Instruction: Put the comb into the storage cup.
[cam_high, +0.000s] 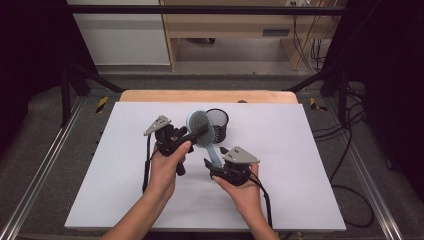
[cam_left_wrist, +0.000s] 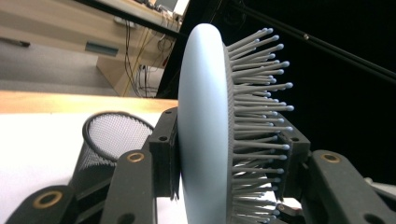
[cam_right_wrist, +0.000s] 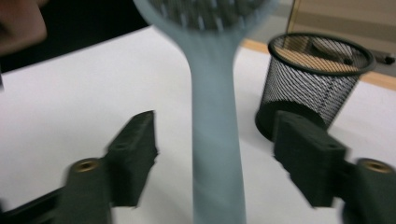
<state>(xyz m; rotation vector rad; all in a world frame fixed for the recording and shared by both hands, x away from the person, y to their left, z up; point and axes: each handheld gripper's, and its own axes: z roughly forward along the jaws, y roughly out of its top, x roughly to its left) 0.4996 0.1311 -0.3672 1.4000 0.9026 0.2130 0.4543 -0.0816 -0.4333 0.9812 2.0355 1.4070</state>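
A pale blue hairbrush (cam_high: 200, 122) is held above the white table, its head up and its bristles facing right. My left gripper (cam_high: 196, 134) is shut on the brush head. In the left gripper view one jaw presses the smooth back of the brush (cam_left_wrist: 203, 116) and the other sits in the bristles, the left gripper (cam_left_wrist: 229, 158) clamped across it. My right gripper (cam_high: 213, 165) stands open at the lower end of the handle. In the right gripper view the brush handle (cam_right_wrist: 212, 93) runs up between the right gripper (cam_right_wrist: 215, 135) jaws with a gap on each side.
A black mesh cup (cam_high: 218, 124) stands upright just right of the brush head, also in the left gripper view (cam_left_wrist: 112, 135) and the right gripper view (cam_right_wrist: 317, 70). The white sheet (cam_high: 300, 165) covers the table; a wooden edge (cam_high: 207, 96) shows at the far side.
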